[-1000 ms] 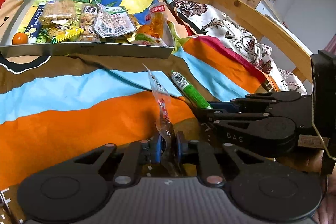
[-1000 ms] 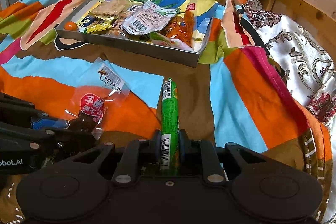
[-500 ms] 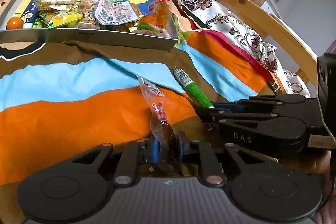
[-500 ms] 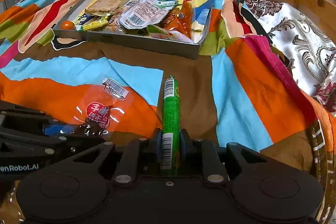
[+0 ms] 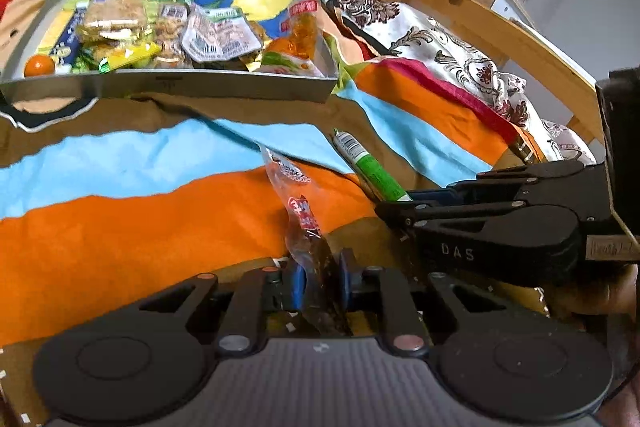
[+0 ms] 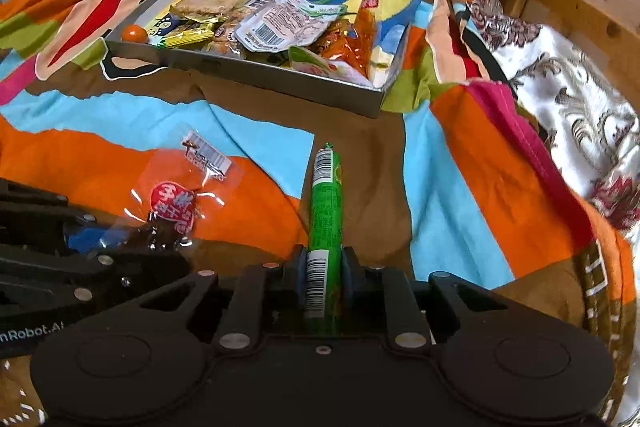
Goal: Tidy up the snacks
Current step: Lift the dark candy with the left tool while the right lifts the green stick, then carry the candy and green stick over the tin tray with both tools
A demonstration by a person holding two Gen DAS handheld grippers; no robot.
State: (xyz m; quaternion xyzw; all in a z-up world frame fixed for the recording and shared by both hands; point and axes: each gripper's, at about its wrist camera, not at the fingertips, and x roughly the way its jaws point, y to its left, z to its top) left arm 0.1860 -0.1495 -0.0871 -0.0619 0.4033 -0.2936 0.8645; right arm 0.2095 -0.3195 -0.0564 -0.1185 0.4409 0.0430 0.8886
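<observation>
snacks are being carried two at a time toward the metal tray (image 6: 280, 83), which is sitting in the upper middle of the right wrist frame on the striped bedspread (image 6: 248, 211). the green sausage stick (image 6: 325, 211) is being clamped near its barcode end between the right gripper (image 6: 323, 269) fingers, pointing straight ahead toward the tray. the clear snack packet (image 5: 298, 203) with the red label is being pinched at its dark lower end by the left gripper (image 5: 322, 281), its loose top leaning up and away. the two grippers are running side by side, close together, in the lower part of both frames.

the tray is already crowded along its near side with a barcode sachet (image 6: 280, 25), an orange packet (image 6: 362, 39) and a small orange ball (image 6: 134, 34). judging from that, the step is going best if each piece is being lifted over the near wall and let go above the barer far part, one hand at a time so the arms are not colliding. the floppy packet is likely catching on the rim if it is coming in low.
</observation>
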